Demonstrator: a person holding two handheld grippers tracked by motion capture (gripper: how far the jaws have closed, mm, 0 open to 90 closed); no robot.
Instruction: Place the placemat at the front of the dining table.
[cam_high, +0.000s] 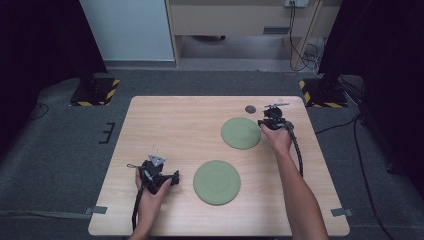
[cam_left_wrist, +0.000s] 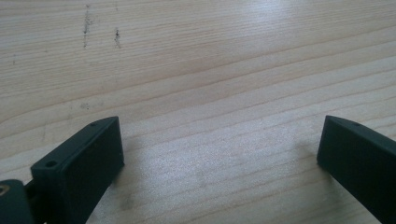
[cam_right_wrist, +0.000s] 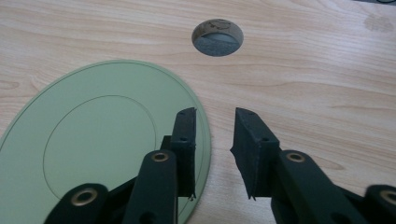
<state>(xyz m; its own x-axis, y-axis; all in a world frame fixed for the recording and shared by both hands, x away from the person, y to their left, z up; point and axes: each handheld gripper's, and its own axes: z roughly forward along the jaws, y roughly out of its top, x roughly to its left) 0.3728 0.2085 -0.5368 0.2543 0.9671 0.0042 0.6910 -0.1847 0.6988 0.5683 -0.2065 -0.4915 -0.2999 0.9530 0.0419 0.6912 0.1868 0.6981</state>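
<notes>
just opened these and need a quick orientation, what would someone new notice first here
Two flat green plates lie on the wooden table: the far plate right of centre, the near plate closer to the person. The right gripper hangs open at the far plate's right rim, below a round hole. The left gripper gapes wide over bare wood.

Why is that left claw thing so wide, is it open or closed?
Open. In the left gripper view the left gripper has its two black jaws far apart, with bare wooden table between them and nothing held.
</notes>
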